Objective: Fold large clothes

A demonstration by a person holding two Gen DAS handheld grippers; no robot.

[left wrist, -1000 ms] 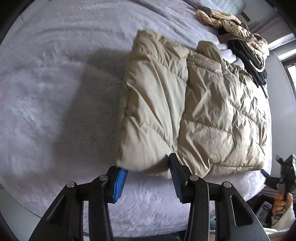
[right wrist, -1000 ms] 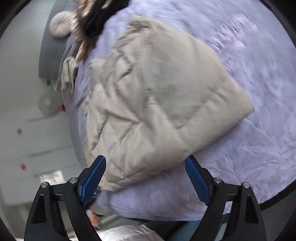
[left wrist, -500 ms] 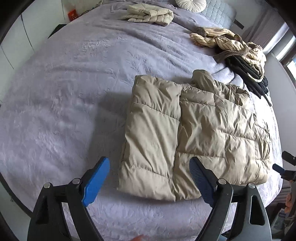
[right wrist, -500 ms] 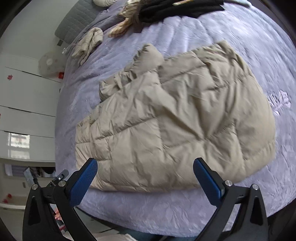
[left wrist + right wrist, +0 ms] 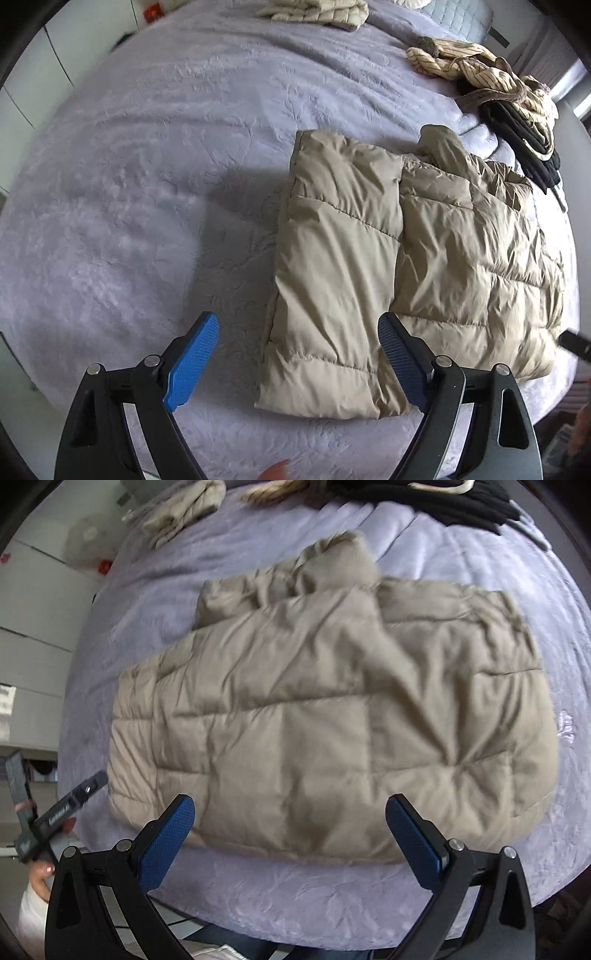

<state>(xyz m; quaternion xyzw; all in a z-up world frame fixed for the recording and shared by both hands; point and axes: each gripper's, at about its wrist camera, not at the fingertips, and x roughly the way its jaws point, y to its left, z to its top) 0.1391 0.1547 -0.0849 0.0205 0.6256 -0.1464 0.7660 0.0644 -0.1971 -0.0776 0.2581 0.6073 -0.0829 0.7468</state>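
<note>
Left gripper (image 5: pixel 297 360): black angular frame, 2 fingers with blue cross-hatched pads, silver round screws at the pivots.
Right gripper (image 5: pixel 290 840): same black frame, 2 darker blue textured pads, silver screws on each arm.
Left gripper's body, seen from the right wrist: black bar with white lettering, too small to read.
Clothing: white sleeve (image 5: pixel 31 912), blue jeans (image 5: pixel 236 947).

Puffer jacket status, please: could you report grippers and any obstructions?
Left gripper open, empty. Right gripper open, empty. Puffer jacket lies folded on bed. Nothing in the way.

Left gripper (image 5: pixel 297 363), right gripper (image 5: pixel 290 842) wide apart
</note>
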